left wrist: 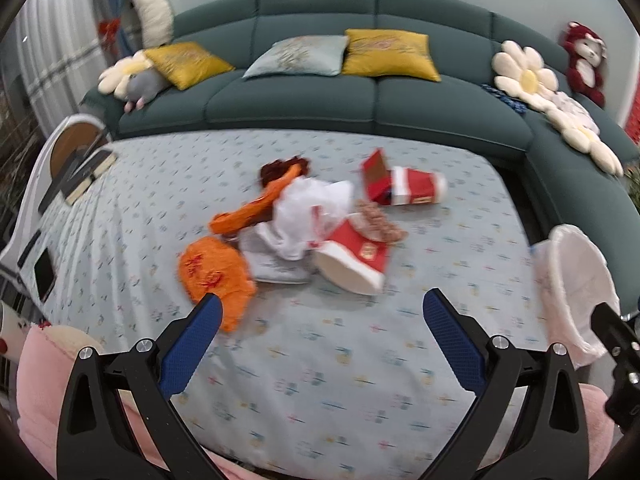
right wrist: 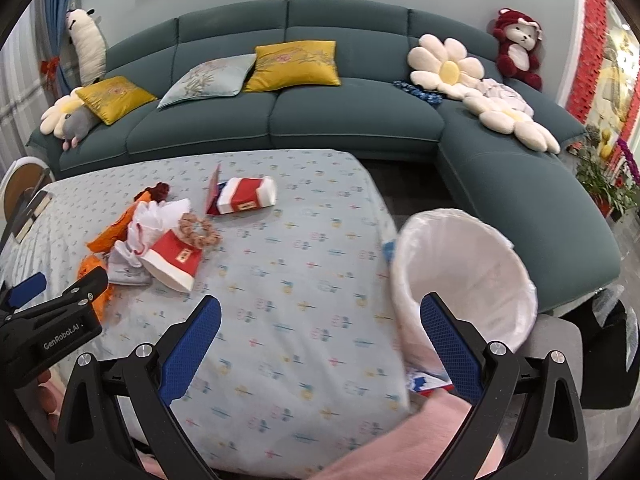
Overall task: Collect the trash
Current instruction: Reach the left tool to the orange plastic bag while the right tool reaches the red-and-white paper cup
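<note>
- A pile of trash lies near the middle of the table with the pale blue patterned cloth (left wrist: 320, 380): a crumpled white plastic bag (left wrist: 308, 210), a long orange wrapper (left wrist: 256, 208), an orange fuzzy piece with red marks (left wrist: 216, 276), a grey flat pouch (left wrist: 272, 264) and a red and white paper cup on its side (left wrist: 354, 258), all touching or overlapping
- A second red and white cup (left wrist: 418, 186) lies a little behind the pile, against an open red carton (left wrist: 376, 170)
- A round bin lined with a white plastic bag (right wrist: 468, 276) stands at the right edge of the table, tilted
- The left gripper (left wrist: 322, 312) hovers over the cloth near the pile, its blue pads wide apart, with nothing between them
- The right gripper (right wrist: 320, 314) is also wide open and holds nothing; its right pad is in front of the bin
- A dark green sofa (right wrist: 352, 120) with yellow cushions (right wrist: 294, 65) stands behind the table
</note>
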Tool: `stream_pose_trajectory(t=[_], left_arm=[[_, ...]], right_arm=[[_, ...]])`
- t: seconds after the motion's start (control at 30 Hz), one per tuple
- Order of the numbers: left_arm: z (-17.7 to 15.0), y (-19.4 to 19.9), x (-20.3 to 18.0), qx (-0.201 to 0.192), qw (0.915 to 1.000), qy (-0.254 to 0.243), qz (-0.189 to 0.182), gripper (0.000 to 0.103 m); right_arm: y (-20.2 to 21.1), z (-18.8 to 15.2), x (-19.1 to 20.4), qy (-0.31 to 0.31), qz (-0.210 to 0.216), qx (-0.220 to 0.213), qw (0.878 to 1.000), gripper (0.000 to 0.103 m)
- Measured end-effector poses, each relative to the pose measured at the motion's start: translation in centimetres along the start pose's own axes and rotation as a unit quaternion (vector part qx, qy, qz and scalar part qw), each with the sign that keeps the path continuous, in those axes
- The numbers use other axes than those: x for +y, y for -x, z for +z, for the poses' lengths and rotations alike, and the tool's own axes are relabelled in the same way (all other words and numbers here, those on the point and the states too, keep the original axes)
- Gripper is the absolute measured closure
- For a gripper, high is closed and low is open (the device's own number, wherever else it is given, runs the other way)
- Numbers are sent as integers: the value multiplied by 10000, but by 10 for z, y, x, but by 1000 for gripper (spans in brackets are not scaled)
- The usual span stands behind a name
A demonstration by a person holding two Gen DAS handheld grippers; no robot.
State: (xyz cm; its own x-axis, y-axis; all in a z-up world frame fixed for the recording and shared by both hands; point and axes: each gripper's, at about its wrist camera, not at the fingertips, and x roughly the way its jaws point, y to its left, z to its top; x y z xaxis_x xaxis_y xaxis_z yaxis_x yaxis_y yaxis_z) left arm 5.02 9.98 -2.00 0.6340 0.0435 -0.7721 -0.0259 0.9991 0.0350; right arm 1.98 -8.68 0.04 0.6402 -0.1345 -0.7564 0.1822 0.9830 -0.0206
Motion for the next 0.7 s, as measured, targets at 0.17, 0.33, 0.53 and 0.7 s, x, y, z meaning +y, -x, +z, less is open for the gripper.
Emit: stream_pose_trajectory(t=[0.17,0.33,0.53,0.7], left_arm=[[6,-34,53,258,9982,477,247,7],[7,-74,103,619,9924,974,423,7],[8,-111,130,954,9851,1404,289,7],[4,-144,137,1246,9791,1604,118,7]], right_arm=[[-19,12,36,119,172,40,9998,7],[-45,20,77,237,399,171,9988,7],[-83,19,121,514,515,389,9966,7],[-110,13,149,829,453,580,9938,7]])
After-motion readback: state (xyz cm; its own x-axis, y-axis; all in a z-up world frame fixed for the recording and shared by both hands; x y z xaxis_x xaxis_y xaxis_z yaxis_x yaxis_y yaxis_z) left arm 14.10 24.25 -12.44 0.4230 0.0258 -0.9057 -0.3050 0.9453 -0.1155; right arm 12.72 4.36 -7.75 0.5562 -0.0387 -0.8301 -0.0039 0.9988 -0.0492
